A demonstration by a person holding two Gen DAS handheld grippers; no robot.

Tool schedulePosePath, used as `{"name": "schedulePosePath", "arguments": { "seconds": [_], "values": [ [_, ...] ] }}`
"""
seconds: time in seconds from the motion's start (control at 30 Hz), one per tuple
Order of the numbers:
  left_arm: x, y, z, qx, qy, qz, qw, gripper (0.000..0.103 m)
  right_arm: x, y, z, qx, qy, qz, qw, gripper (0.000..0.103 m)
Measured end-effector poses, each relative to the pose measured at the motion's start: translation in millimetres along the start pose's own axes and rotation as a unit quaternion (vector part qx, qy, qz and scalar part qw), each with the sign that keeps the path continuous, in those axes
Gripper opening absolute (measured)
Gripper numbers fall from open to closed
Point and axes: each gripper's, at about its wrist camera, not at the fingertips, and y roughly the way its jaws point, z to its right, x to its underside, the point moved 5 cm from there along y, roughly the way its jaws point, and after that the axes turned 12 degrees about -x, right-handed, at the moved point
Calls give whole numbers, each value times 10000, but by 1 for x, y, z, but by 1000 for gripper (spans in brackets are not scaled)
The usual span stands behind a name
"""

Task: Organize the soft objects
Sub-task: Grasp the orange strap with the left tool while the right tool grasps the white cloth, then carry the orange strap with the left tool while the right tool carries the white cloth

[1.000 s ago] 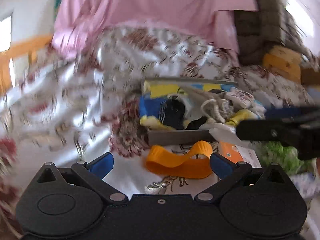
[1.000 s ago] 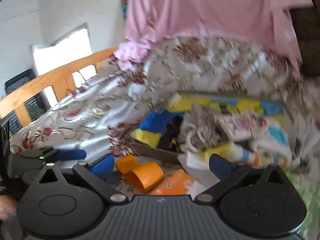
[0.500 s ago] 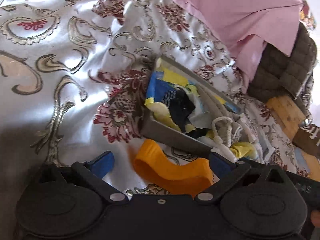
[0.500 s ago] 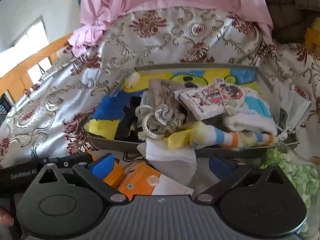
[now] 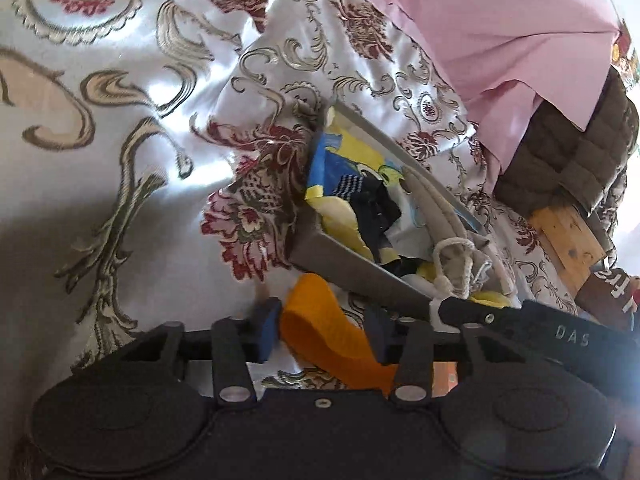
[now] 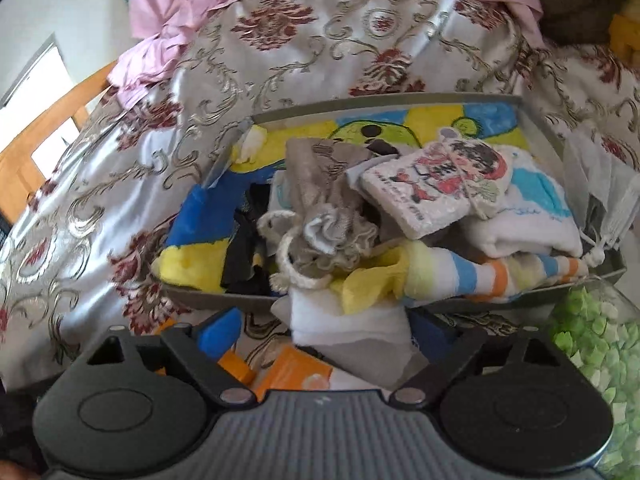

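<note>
1. The left tongs (image 5: 324, 332) are closed in on an orange band (image 5: 332, 336), both blue pads pinching its loop just in front of the grey tray (image 5: 352, 272) on the floral bedspread (image 5: 120, 160).
2. The right tongs (image 6: 324, 332) are spread wide, with a white cloth (image 6: 348, 316) lying between the fingers; it spills over the tray's (image 6: 224, 300) near wall, and contact with the pads is probably nil, though the view is too blurred to be sure.
3. An orange packet (image 6: 296, 372) lies on the bed under the right tongs, partly hidden by their body; the band's lower end is cut off behind the left tongs' body.
4. The tray holds a heap: a blue-and-yellow cloth (image 6: 200, 236), a grey drawstring pouch (image 6: 328, 228), a printed cartoon pouch (image 6: 440, 180), a striped sock (image 6: 460, 272) and dark fabric (image 6: 244, 256).
5. A bag of green pieces (image 6: 592, 336) sits right of the tray, and a pink sheet (image 5: 500, 24) is draped behind.
</note>
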Motion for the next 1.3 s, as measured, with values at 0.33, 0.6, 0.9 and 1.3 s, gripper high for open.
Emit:
{"name": "schedulePosePath", "arguments": {
  "seconds": [0.33,0.6,0.9,1.3],
  "values": [
    [-2,-10,4,182,-66,211,9996,22,7,4,0,111,-97,35,9999,53],
    [0,-10,4,561,-286,141,9979,34,9,3,-4,82,-227,64,9997,27],
    [7,-1,9,435,-4,-126,9990,50,11,2,-4,89,-309,99,9994,27],
    [1,-4,10,38,184,3,9998,15,20,-9,-14,131,-783,279,9965,14]
  ]
}}
